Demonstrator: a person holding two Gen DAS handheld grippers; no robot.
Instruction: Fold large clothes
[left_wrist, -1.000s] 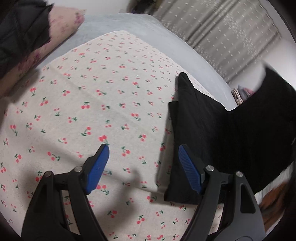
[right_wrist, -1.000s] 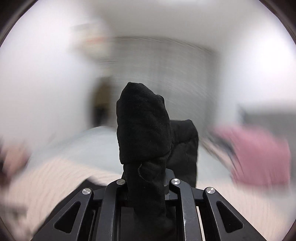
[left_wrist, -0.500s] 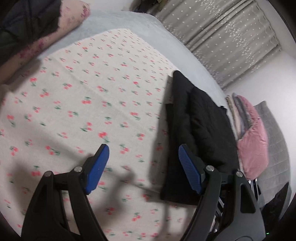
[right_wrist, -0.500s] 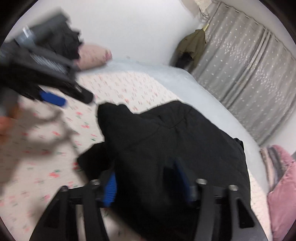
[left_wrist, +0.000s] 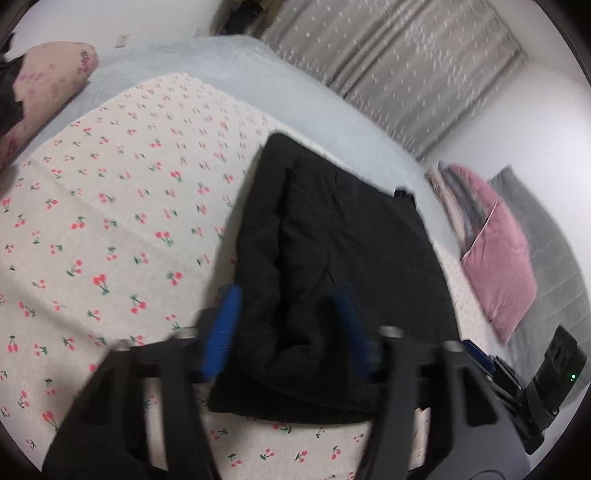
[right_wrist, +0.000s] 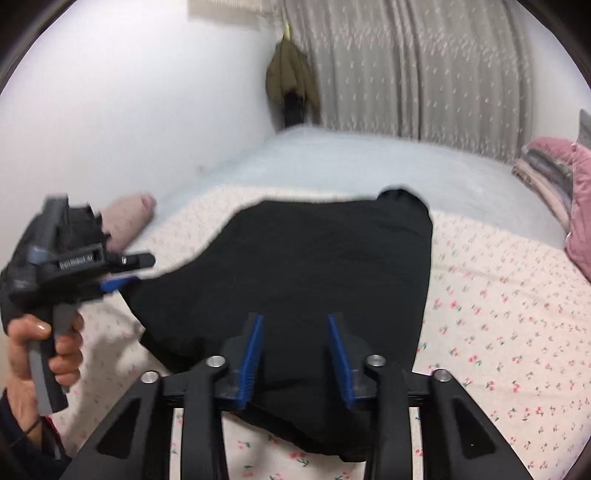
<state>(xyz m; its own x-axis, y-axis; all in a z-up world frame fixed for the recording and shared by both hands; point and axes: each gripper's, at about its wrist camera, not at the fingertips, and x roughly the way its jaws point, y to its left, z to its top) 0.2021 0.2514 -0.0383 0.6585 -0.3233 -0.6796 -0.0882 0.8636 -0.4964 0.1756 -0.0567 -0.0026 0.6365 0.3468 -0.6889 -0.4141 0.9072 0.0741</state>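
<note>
A large black padded garment (left_wrist: 343, 266) lies folded flat on the cherry-print sheet (left_wrist: 110, 229). It also shows in the right wrist view (right_wrist: 314, 266). My left gripper (left_wrist: 291, 332) is open above the garment's near edge, holding nothing. My right gripper (right_wrist: 295, 354) is open over the near part of the garment, holding nothing. The left gripper also appears at the left of the right wrist view (right_wrist: 118, 273), held in a hand beside the garment's left edge.
A pink pillow (left_wrist: 498, 258) and grey cushion (left_wrist: 546, 266) lie at the bed's right. A floral bolster (left_wrist: 44, 88) lies at the far left. A grey curtain (right_wrist: 424, 74) hangs behind the bed, with an olive coat (right_wrist: 291, 77) hung beside it.
The right gripper let go of the black garment and opened; the garment now lies flat on the bed. The left gripper moved right, over the garment's near edge.
</note>
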